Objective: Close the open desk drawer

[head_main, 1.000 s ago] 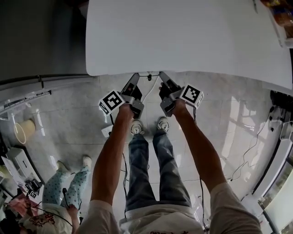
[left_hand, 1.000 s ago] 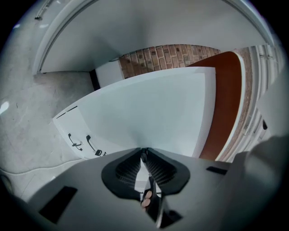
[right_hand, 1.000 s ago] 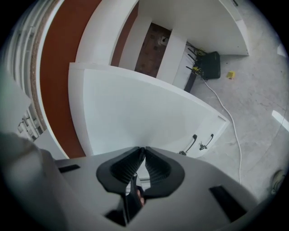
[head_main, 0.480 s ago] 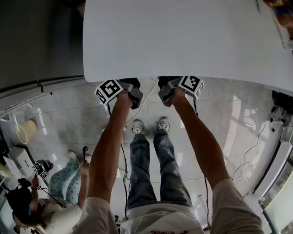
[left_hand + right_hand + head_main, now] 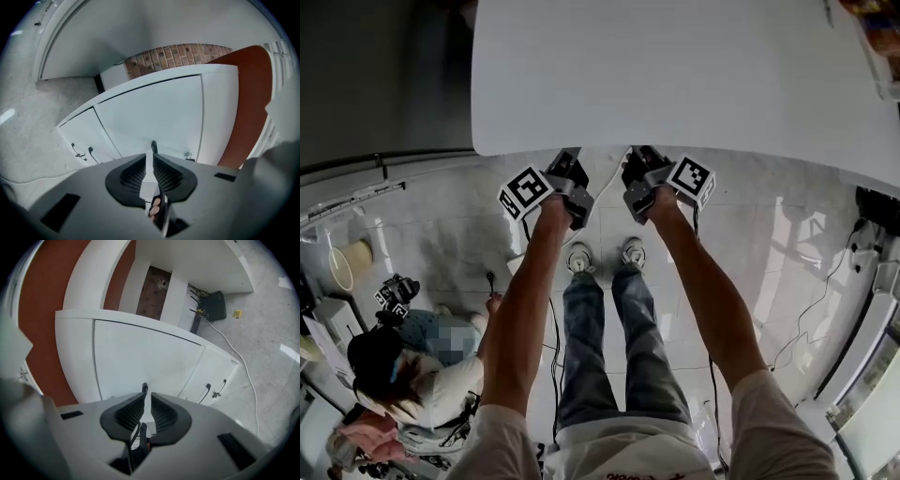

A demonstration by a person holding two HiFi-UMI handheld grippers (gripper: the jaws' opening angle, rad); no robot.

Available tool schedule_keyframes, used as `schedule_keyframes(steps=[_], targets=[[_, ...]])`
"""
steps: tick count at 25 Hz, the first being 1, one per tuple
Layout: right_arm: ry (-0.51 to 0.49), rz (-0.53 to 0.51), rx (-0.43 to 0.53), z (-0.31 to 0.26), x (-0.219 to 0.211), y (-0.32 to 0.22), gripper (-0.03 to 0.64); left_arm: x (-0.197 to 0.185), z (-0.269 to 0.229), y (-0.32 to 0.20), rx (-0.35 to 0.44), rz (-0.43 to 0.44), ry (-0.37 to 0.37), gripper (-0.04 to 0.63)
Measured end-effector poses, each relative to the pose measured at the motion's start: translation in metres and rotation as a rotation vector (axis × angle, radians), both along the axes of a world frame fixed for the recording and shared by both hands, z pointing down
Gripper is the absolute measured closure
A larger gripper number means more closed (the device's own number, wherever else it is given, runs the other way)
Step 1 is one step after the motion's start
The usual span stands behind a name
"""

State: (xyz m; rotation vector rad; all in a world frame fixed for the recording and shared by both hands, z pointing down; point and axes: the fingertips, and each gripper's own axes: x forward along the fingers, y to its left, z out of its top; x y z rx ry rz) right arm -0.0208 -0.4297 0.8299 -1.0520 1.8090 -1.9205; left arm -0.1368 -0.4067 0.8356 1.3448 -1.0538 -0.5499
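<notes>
Head view: overhead, steeply down on bench point(image 5: 675, 75) and floor point(image 5: 787, 244). Both gripper views: low, near-level, close on same white cabinet front point(image 5: 154, 112).

Black-white square codes showing on cubes of left gripper point(image 5: 569, 161) and right gripper point(image 5: 636, 159). Red print on shirt point(image 5: 609, 461) staying illegible. No words reading.

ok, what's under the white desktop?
Head view: the desktop hides what's beneath. Gripper views show a white cabinet with black door handles, brick wall behind. Its insides are hidden.
</notes>
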Motion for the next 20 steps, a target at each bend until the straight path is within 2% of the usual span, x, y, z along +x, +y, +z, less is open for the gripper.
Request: schedule_keyframes(steps=[3, 5, 9, 13, 15, 16, 18, 20], targets=[[-0.013, -0.008, -0.017, 0.006, 0.005, 0.029, 0.563, 0.007, 0.009, 0.029, -0.016, 0.003, -0.004, 0.55], [-0.019, -0.018, 0.012, -0.005, 0.014, 0.064, 0.595, 0.02, 0.002, 0.063, 0.0, 0.013, -0.007, 0.579], [-0.052, -0.046, 0.06, -0.026, 0.027, 0.112, 0.598, 0.043, -0.011, 0.105, 0.022, 0.02, 0.01, 0.583], [-0.002, -0.088, 0.082, -0.034, 0.03, 0.13, 0.598, 0.045, -0.024, 0.118, 0.033, 0.022, -0.008, 0.583], [0.099, -0.144, 0.113, -0.041, 0.034, 0.135, 0.598, 0.044, -0.041, 0.118, 0.071, 0.046, -0.078, 0.583], [0.173, -0.186, 0.149, -0.047, 0.036, 0.136, 0.598, 0.044, -0.052, 0.118, 0.099, 0.065, -0.136, 0.583], [0.367, -0.292, 0.252, -0.066, 0.039, 0.139, 0.598, 0.044, -0.079, 0.121, 0.165, 0.118, -0.305, 0.583], [0.568, -0.41, 0.374, -0.089, 0.043, 0.147, 0.598, 0.048, -0.106, 0.131, 0.227, 0.197, -0.528, 0.583]])
